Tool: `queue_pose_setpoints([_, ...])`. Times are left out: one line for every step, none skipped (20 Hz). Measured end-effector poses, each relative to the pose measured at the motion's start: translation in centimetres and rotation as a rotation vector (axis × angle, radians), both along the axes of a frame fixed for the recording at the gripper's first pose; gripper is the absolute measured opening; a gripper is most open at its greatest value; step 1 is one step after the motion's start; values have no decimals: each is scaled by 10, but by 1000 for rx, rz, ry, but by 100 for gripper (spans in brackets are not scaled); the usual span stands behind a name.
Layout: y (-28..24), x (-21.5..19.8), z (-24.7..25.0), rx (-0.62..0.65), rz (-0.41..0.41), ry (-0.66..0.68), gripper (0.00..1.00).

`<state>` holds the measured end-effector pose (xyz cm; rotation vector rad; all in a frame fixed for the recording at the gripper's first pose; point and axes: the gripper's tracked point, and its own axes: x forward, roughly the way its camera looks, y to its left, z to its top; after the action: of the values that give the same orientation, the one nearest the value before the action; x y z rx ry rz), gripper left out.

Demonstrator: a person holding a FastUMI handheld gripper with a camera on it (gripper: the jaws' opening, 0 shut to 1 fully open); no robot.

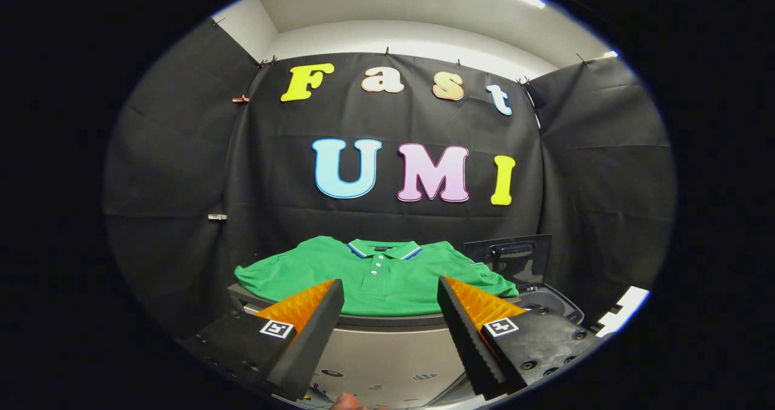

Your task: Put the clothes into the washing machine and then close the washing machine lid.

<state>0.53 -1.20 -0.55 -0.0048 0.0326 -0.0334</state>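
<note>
reaching comes first: the claw [390, 313] is open and holds nothing. the shirt [375, 274] lies flat just ahead of its fingers, long side going left to right, collar pointing away. next, i think, move in and pinch it. the washer [548, 301] sits beside the shirt, ahead and right, lid [508, 258] up.

You see a green shirt [375, 277] with a blue-and-white striped collar; your gripper [390, 298] has orange fingers, black pads; the washing machine [387, 349] looks grey.
</note>
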Motion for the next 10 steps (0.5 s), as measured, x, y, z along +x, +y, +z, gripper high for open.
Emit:
queue_pose_setpoints([1, 0, 0, 2, 2, 0, 98])
queue_pose_setpoints([0, 1, -1, 4, 0, 5, 98])
queue_pose_setpoints([1, 1, -2, 7, 3, 7, 98])
queue_pose_setpoints([2, 3, -1, 10, 6, 7, 98])
queue_pose_setpoints([3, 7, -1, 10, 10, 14, 98])
queue_pose_setpoints([3, 9, -2, 11, 12, 20, 98])
queue_pose_setpoints([3, 13, 1, 15, 15, 21, 98])
queue_pose_setpoints([3, 18, 4, 20, 15, 21, 98])
queue_pose_setpoints([2, 24, 8, 26, 13, 21, 98])
queue_pose_setpoints([1, 32, 10, 33, 10, 25, 98])
